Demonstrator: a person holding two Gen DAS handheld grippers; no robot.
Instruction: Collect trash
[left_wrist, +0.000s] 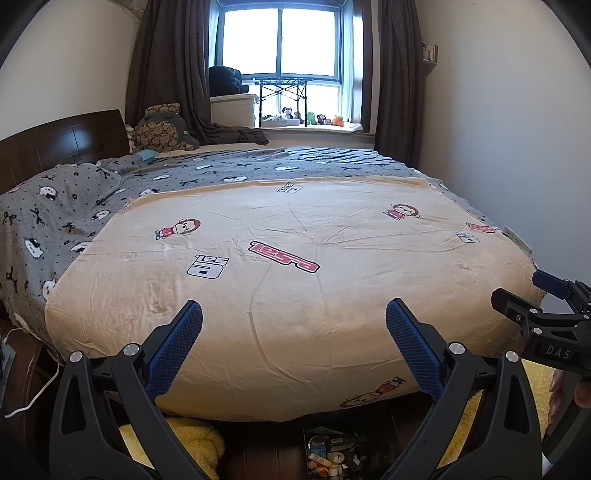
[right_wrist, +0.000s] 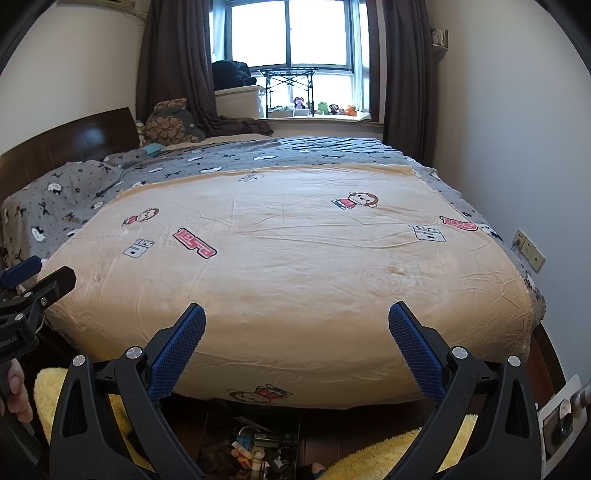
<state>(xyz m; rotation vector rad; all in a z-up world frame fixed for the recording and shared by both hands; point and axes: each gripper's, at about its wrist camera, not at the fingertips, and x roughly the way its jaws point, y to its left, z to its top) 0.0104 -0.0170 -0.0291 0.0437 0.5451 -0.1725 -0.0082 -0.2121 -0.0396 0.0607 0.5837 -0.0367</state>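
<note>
— Looking along the left gripper (left_wrist: 294, 345), what do you get?

— Both blue fingers (left_wrist: 176, 345) spread wide with nothing between them, held over the foot of the bed. A beige blanket (left_wrist: 295, 266) printed with cartoon monkeys covers the near half of the bed, and a grey patterned blanket (left_wrist: 55, 206) lies beyond it toward 12 and down the side at 9 o'clock.

— And the right gripper (right_wrist: 296, 347)?

— Same story: jaws wide apart, nothing held. In the left view it pokes in at 3 o'clock, beside the other tool. The person's hand (right_wrist: 16, 391) shows at 8 o'clock in the right view, wrapped around the left tool's handle.

— Where is the trash?

— Down on the dark floor at 6 o'clock, just past the foot of the bed: a black bin (right_wrist: 255, 443) with a jumble of small wrappers and bits inside (left_wrist: 328, 454) (too small and tangled to name one by one). Neither tool touches it.

— Anything around it?

— A fluffy yellow rug (right_wrist: 388, 450) on either side of it, at 5 and 7 o'clock. A white cable (left_wrist: 40, 387) trails at 8 o'clock in the left view. Far off at 12, a window (left_wrist: 280, 44) between dark curtains (left_wrist: 166, 66), with small plush toys (right_wrist: 325, 107) on the sill.
</note>
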